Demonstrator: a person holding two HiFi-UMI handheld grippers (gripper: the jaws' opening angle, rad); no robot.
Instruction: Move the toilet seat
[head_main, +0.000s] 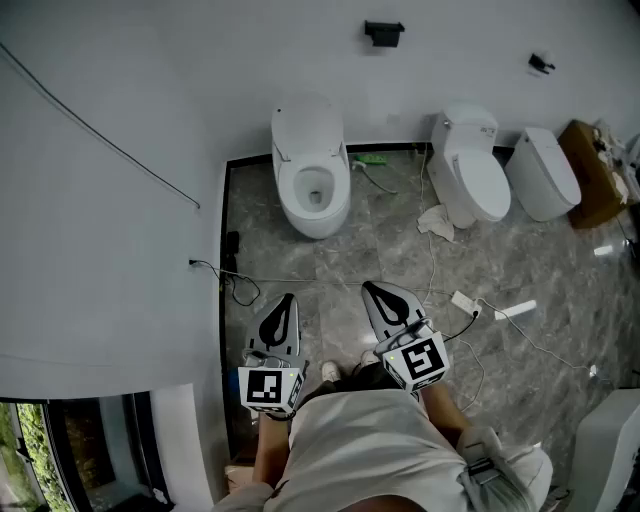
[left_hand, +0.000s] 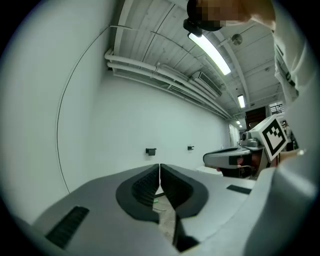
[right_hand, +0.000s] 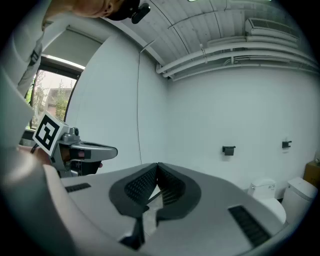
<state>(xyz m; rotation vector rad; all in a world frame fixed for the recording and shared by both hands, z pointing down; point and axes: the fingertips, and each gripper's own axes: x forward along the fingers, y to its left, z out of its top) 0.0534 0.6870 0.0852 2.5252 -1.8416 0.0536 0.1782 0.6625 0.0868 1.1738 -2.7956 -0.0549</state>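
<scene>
A white toilet stands against the far wall with its lid raised and the bowl showing; the seat ring lies down around the bowl. Both grippers hover level over the grey floor, well short of it. My left gripper is shut with nothing in it, its ribbed pads meeting at the left gripper tip. To its right, my right gripper is also shut and empty, the right gripper jaws touching. Each gripper view shows the other gripper beside it and the white wall ahead.
Two more white toilets stand to the right with lids down. A cardboard box sits at far right. Cables and a power strip cross the floor, with crumpled paper nearby. A black holder hangs on the wall.
</scene>
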